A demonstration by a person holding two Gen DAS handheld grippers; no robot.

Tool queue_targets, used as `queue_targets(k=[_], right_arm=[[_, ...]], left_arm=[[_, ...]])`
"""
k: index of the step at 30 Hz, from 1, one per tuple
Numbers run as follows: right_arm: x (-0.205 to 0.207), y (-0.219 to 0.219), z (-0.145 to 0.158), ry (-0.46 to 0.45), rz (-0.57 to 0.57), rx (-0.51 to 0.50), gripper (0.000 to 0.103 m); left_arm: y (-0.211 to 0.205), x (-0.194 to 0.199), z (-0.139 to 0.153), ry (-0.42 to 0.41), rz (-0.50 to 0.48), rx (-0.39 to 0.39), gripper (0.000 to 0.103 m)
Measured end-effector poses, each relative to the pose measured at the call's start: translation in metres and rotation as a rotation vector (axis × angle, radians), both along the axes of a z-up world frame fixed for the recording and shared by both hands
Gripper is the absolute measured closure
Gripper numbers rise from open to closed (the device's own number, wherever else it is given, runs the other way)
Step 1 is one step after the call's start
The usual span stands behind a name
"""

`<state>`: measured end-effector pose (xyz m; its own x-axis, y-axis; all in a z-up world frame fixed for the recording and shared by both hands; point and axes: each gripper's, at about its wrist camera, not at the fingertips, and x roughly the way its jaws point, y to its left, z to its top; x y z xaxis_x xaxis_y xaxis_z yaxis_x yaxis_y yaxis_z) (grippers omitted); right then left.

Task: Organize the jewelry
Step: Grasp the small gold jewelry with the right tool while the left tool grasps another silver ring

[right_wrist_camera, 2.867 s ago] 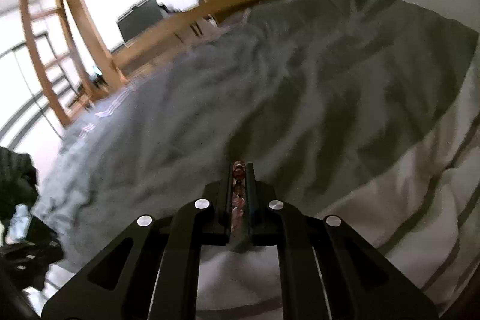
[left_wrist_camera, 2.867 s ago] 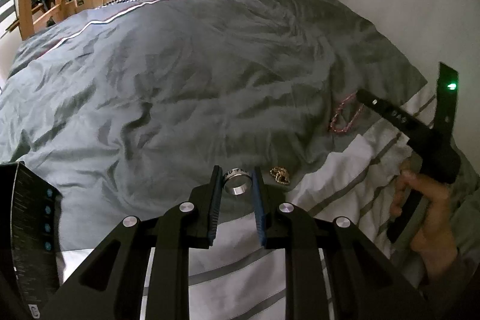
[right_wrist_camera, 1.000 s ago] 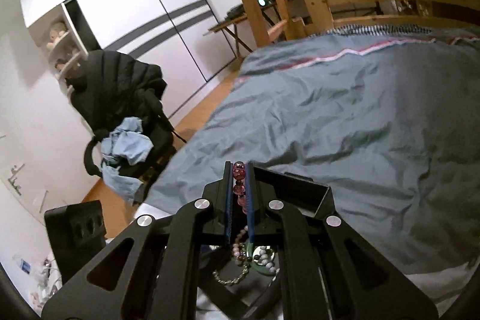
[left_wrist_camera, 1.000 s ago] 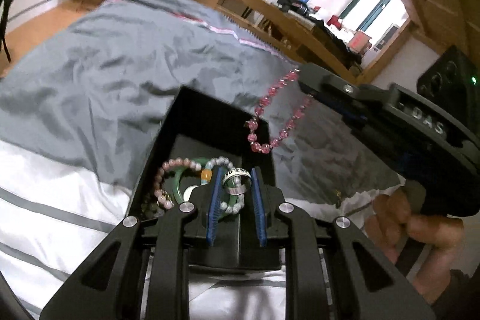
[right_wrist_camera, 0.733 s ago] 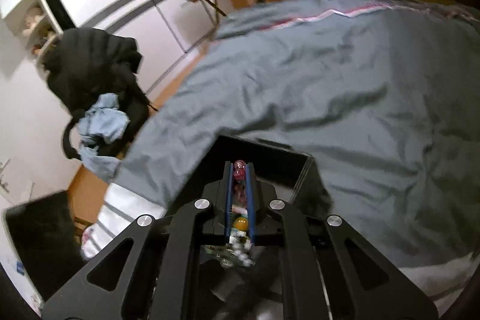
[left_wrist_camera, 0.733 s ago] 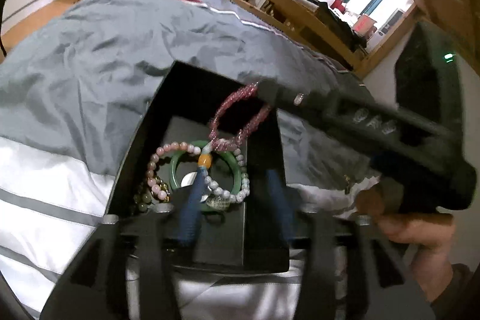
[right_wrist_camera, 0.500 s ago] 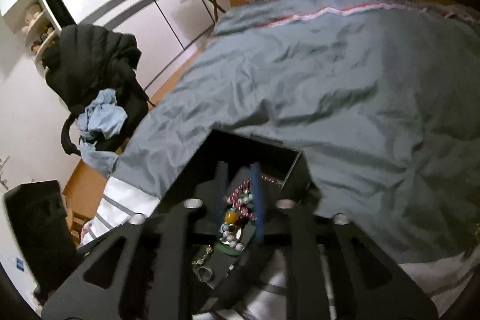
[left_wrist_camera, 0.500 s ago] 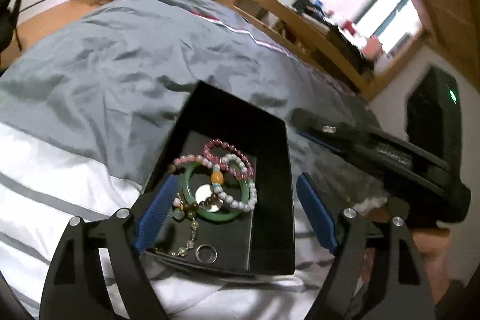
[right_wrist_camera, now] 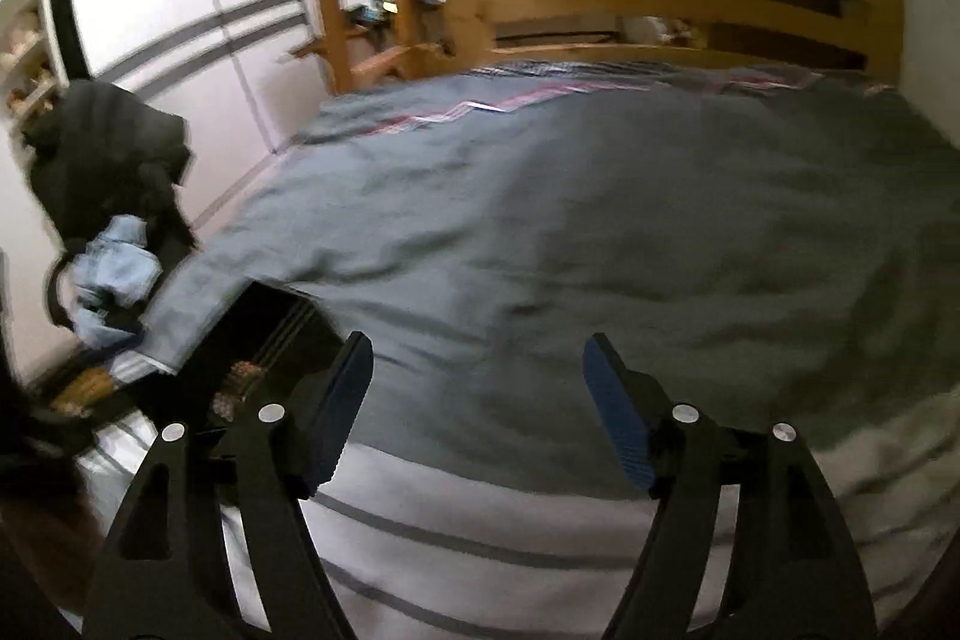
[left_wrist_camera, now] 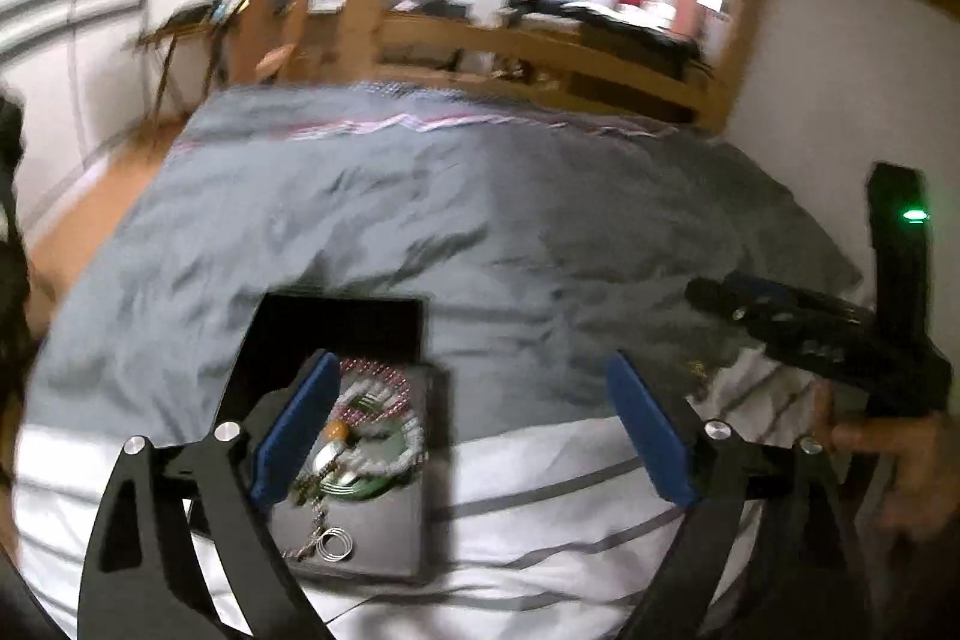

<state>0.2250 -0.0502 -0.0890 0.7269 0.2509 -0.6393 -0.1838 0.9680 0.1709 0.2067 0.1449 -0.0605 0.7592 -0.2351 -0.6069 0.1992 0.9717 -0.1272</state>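
A black jewelry box (left_wrist_camera: 336,322) lies on the bed at the lower left of the left wrist view. Inside lie a green bangle (left_wrist_camera: 384,478), a pink bead bracelet (left_wrist_camera: 384,376), white beads and a silver ring (left_wrist_camera: 336,545). My left gripper (left_wrist_camera: 471,430) is open and empty just right of the box. My right gripper (right_wrist_camera: 477,400) is open and empty above the duvet; it also shows at the right of the left wrist view (left_wrist_camera: 798,322). The box shows at the lower left of the right wrist view (right_wrist_camera: 264,334). A small gold piece (left_wrist_camera: 696,369) lies on the bed near the right gripper.
The grey duvet (left_wrist_camera: 450,220) covers the bed, with a white striped sheet (left_wrist_camera: 540,496) at the near edge. A wooden bed frame (left_wrist_camera: 540,40) stands behind. A chair with dark clothes (right_wrist_camera: 102,160) stands left of the bed. A white wall (left_wrist_camera: 840,70) is at the right.
Both grippers opened: the ring and the pink bracelet dropped into the box. Both grippers then pulled back and swung right, away from the box.
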Motion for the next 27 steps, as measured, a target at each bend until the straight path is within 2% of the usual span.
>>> queue_targets(k=[4,7,9,10,13,16,17,18,19,20,21,24,25,27], right_arm=[[-0.004,-0.058,-0.013,0.041,-0.045,-0.057,0.036],[-0.004,-0.098,-0.018,0.055,-0.071,-0.025,0.037],[0.003,-0.119,-0.024,0.081,-0.029,0.012,0.037],[0.008,-0.127,-0.03,0.097,0.03,0.02,0.037],[0.015,-0.141,-0.042,0.101,0.093,-0.022,0.037],[0.025,-0.163,-0.057,0.12,0.144,0.071,0.037],[0.026,-0.169,-0.063,0.124,0.127,0.066,0.037],[0.027,-0.173,-0.068,0.128,0.114,0.056,0.037],[0.029,-0.179,-0.073,0.127,0.108,0.062,0.037],[0.031,-0.183,-0.075,0.122,0.107,0.085,0.037],[0.035,-0.19,-0.079,0.118,0.099,0.124,0.037],[0.056,-0.204,-0.086,0.089,0.063,0.23,0.037],[0.06,-0.205,-0.089,0.093,0.068,0.255,0.037],[0.067,-0.201,-0.097,0.116,0.084,0.249,0.038]], left_arm=[[-0.052,-0.005,0.02,-0.035,-0.128,-0.01,0.013],[-0.096,-0.003,0.019,-0.03,-0.219,0.017,0.013],[-0.125,-0.001,0.008,-0.024,-0.277,0.034,0.013],[-0.139,0.002,0.001,-0.023,-0.304,0.046,0.013],[-0.192,0.016,-0.034,-0.017,-0.456,0.117,0.013],[-0.233,0.036,-0.085,0.035,-0.511,0.244,0.013],[-0.242,0.04,-0.101,0.075,-0.517,0.289,0.015],[-0.251,0.046,-0.121,0.116,-0.519,0.351,0.02],[-0.256,0.05,-0.134,0.14,-0.532,0.379,0.032],[-0.26,0.054,-0.145,0.16,-0.543,0.393,0.032],[-0.265,0.062,-0.154,0.177,-0.553,0.377,0.031],[-0.262,0.078,-0.158,0.2,-0.537,0.264,0.031],[-0.261,0.08,-0.159,0.207,-0.542,0.252,0.031],[-0.261,0.085,-0.157,0.214,-0.547,0.237,0.034]])
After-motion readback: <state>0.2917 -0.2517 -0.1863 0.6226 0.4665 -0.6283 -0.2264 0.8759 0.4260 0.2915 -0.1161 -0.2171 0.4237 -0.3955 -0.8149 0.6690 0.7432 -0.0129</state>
